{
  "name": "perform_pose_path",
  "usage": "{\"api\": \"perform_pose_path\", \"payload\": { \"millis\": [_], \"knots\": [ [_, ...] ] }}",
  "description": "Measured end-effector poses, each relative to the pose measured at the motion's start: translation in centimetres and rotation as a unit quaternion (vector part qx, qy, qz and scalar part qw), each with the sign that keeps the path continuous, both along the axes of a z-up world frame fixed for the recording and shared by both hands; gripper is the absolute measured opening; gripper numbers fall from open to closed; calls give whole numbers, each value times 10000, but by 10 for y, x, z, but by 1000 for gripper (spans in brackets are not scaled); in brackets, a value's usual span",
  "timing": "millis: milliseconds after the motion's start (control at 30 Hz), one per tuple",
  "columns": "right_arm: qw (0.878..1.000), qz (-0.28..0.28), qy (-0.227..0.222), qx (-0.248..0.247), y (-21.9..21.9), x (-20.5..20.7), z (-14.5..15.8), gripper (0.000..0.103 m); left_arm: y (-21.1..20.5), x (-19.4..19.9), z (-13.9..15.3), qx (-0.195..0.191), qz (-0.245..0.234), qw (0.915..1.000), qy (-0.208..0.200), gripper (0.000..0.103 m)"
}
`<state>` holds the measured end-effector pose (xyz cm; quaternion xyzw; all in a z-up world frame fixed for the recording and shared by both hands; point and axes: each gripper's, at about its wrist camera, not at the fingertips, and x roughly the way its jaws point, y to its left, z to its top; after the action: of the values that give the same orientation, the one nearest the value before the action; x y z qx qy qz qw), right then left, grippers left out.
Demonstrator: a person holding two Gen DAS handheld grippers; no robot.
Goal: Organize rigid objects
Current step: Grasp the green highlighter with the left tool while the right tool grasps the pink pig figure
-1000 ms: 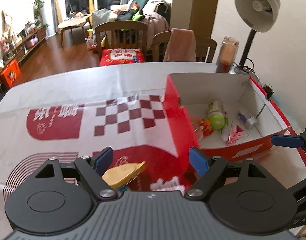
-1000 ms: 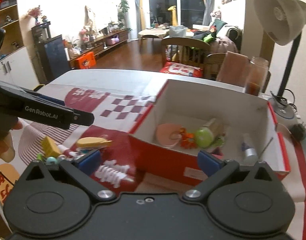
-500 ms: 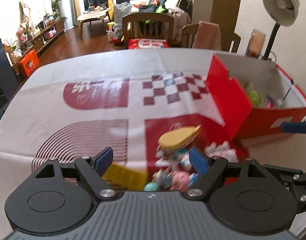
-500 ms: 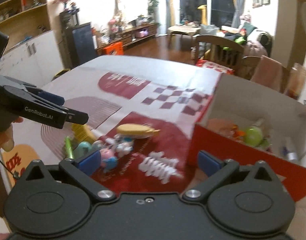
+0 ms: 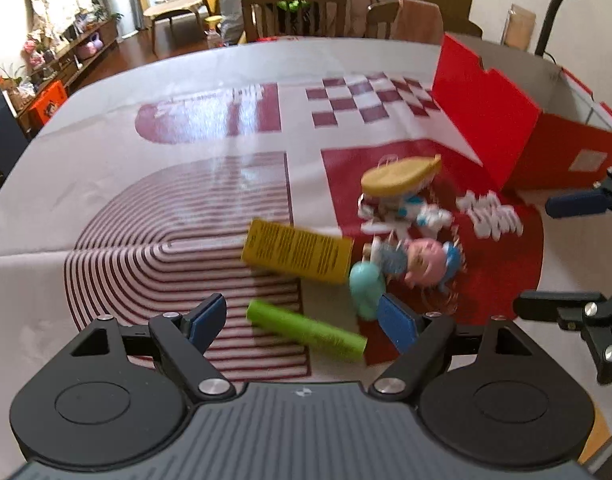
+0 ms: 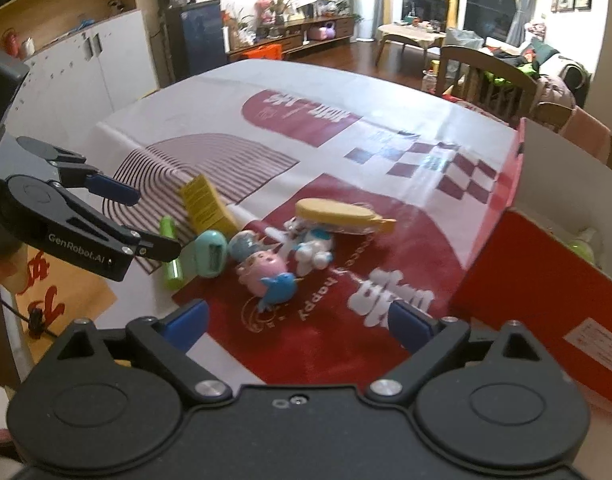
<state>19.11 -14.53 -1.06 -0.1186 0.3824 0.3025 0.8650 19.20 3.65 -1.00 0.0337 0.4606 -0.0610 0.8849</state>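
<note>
Our left gripper [image 5: 302, 320] hangs wide open, empty, right over the green tube [image 5: 306, 329]; its long axis runs across the gap between our fingers. Our right gripper [image 6: 298, 320], also spread, sits farther off.

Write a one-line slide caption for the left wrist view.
Open left gripper hovers over a green tube beside scattered toys and a yellow box.

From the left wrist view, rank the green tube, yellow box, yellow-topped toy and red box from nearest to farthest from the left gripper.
Left gripper, jaws open:
1. Green tube, lying between the fingers.
2. Yellow box, just beyond the tube, centre.
3. Yellow-topped toy, farther, right of centre.
4. Red box, farthest, upper right.
</note>
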Motion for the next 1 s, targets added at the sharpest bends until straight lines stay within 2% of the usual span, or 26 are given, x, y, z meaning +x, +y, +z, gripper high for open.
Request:
{"api": "perform_pose_path", "payload": {
  "millis": [233,467,767,800,900,967,1000],
  "knots": [
    [9995,216,-53,-228,17,3,-9,86,16,11,-11,-277,394,9982,362,83],
    [9988,286,-102,-379,32,11,-23,81,1,17,-22,-77,446,9977,510,83],
    [9963,447,-419,-607,52,16,-36,70,-5,19,-31,52,566,9971,504,83],
    [9961,473,-424,-616,54,17,-36,68,-5,18,-32,68,558,9973,482,82],
    [9953,510,-466,-673,59,16,-38,67,-6,17,-30,52,546,9975,435,69],
    [9950,530,-478,-693,61,17,-39,63,-6,16,-29,26,530,9977,429,60],
    [9950,525,-471,-708,62,17,-40,57,-7,15,-28,22,516,9978,417,57]
  ]
}}
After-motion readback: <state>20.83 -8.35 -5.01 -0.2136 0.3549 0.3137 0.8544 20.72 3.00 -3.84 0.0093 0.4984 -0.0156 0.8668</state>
